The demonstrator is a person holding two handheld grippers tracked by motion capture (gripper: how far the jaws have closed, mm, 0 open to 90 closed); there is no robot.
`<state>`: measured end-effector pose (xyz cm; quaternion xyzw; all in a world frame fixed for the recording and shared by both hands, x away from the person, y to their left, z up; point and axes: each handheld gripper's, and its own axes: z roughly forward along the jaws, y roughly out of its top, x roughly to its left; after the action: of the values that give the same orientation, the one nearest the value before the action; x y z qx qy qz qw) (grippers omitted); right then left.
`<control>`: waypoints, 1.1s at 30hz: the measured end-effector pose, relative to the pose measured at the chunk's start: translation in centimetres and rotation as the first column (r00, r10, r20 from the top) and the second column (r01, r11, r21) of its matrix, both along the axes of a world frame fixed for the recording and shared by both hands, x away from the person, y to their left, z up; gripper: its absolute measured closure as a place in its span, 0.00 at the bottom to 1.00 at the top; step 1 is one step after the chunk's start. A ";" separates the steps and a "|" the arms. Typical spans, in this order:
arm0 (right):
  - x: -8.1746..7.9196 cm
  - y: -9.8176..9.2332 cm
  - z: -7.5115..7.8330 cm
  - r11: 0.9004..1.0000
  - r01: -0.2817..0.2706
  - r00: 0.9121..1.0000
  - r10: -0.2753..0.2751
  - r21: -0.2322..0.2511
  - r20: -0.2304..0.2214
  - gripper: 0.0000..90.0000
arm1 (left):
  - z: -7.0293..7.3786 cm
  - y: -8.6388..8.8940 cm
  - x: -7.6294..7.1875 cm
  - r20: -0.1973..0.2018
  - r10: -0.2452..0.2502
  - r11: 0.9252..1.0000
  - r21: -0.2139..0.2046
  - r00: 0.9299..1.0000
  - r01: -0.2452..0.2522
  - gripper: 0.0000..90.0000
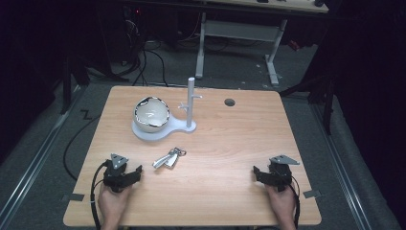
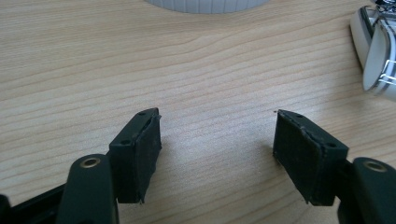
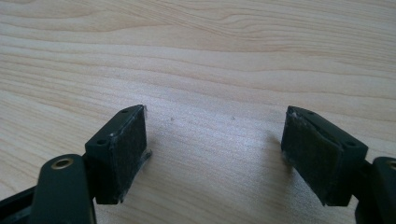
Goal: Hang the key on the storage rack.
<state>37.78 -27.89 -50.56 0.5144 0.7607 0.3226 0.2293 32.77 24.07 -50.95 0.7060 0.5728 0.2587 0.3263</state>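
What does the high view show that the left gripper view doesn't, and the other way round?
High view: the bowl on its white stand, the post and the right tongs. Left gripper view: the left tongs up close, pads apart with bare wood between them. Both: the table, the stand's base and the keys.

Light wooden table (image 1: 230, 158); white stand (image 1: 160, 130) with bowl toward the far left; key bunch (image 1: 169, 157) lying near centre-left.
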 end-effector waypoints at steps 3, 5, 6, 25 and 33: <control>0.0 0.0 0.0 1.000 0.000 1.000 0.000 0.001 0.000 0.25 | 0.0 0.0 0.0 -0.002 -0.004 1.000 -0.001 1.000 0.004 0.35; 0.0 0.0 0.0 1.000 0.001 1.000 -0.001 0.001 0.000 0.25 | 0.0 -0.1 0.0 -0.003 -0.003 1.000 -0.002 1.000 0.003 0.34; 0.0 0.0 0.0 1.000 0.001 1.000 -0.001 0.001 0.000 0.25 | 0.0 -0.1 0.0 -0.003 -0.003 1.000 -0.002 1.000 0.003 0.34; 0.0 0.0 0.0 1.000 0.001 1.000 -0.001 0.001 -0.001 0.25 | 0.0 -0.2 -0.2 -0.005 -0.015 1.000 -0.006 1.000 0.015 0.31; 0.0 0.0 0.0 1.000 0.001 1.000 -0.001 0.001 0.000 0.25 | 0.0 -0.4 -0.2 -0.007 -0.013 1.000 -0.002 1.000 0.013 0.30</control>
<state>37.79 -27.89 -50.56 0.5150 0.7603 0.3228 0.2291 32.60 23.68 -50.97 0.7104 0.5696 0.2537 0.3264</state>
